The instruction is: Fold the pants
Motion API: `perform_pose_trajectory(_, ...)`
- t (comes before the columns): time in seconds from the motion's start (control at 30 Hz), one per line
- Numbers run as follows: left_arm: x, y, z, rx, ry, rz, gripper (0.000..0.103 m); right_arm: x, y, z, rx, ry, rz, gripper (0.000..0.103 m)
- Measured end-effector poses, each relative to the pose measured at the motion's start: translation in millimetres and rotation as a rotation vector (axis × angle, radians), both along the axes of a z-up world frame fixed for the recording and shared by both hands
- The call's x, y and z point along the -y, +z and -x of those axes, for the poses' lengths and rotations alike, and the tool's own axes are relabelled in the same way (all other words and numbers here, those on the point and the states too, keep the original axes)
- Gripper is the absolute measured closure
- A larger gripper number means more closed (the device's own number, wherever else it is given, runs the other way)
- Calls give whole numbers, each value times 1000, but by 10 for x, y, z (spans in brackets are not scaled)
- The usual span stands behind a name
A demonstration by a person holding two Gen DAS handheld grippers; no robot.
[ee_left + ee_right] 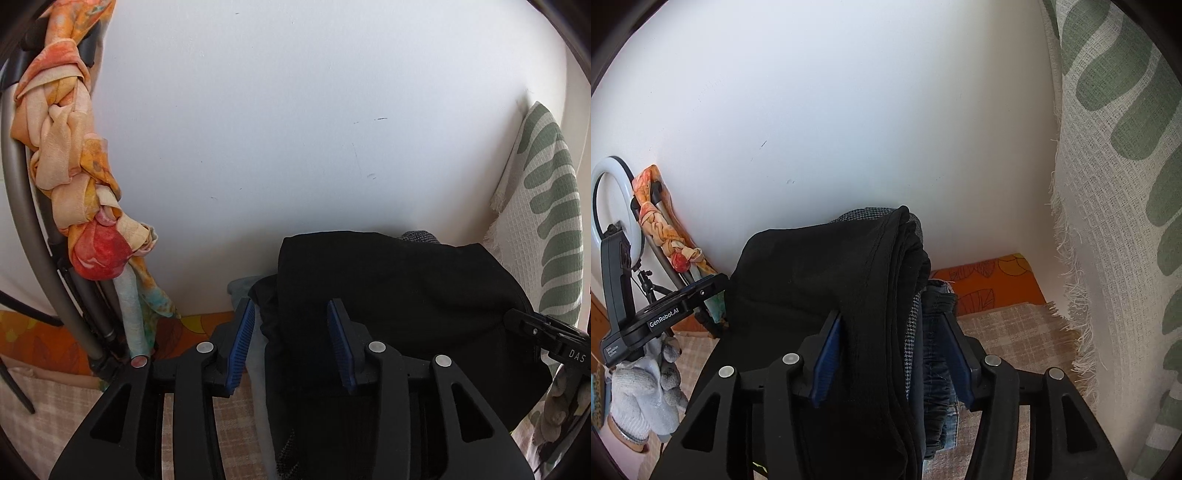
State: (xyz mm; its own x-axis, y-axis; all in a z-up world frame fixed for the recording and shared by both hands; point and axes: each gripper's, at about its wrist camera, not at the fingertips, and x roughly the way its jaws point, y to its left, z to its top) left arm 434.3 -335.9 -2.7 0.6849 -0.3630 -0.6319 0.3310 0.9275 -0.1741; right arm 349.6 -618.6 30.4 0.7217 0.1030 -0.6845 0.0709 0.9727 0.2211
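Black pants (820, 280), folded into a thick bundle, lie on top of a stack of clothes that includes denim (938, 354) and a grey checked garment (911, 325), set on a beige checked cloth (1008, 332) close against a white wall (295, 129). Left of the stack a knotted orange scarf (70, 158) hangs on a metal stand (18, 206), beside a ring light (613, 199); to the right a white waffle-weave cloth with green leaf shapes (1119, 184) hangs with a frayed edge. The left gripper (291, 339) points downward, its ribbed blue pads (242, 343) standing apart with the pants' edge between them, not pressed. The right gripper (892, 354) likewise straddles the stack's folded edge, jaws apart and loose. A gloved hand (646, 384) holds the left gripper's handle.
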Motion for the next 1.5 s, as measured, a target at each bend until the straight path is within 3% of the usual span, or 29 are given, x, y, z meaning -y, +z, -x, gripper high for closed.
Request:
perform_pose_trajectory(0.07, 1, 14, 42, 3, -11, -10, 64, 10, 32, 31, -1, -33, 8, 40)
perform_pose_trajectory(0.27, -51, 135, 298, 3, -40, -3, 56, 12, 165, 192, -8, -86, 52, 37)
perform_pose_trajectory(0.6, -182, 419, 825, 18, -75, -10, 44, -271, 487, 649, 24, -69, 104, 33)
perform_pose_trajectory(0.87, -348, 656, 1336, 40, -87, -9, 41, -568, 721, 1120, 72, -53, 109, 22)
perform_pose_trajectory(1.13, -581, 800, 1927, 65, -111, -1, 41, -1006, 858, 1659, 109, -24, 148, 17)
perform_pose_trajectory(1.2, -679, 810, 2069, 66, -108, 10, 37, -1143, 869, 1807, 117, -18, 169, 17)
perform_pose_trajectory(1.5, -1069, 704, 2646, 60, -100, 13, 32, -1727, 810, 2421, 133, -8, 231, 17)
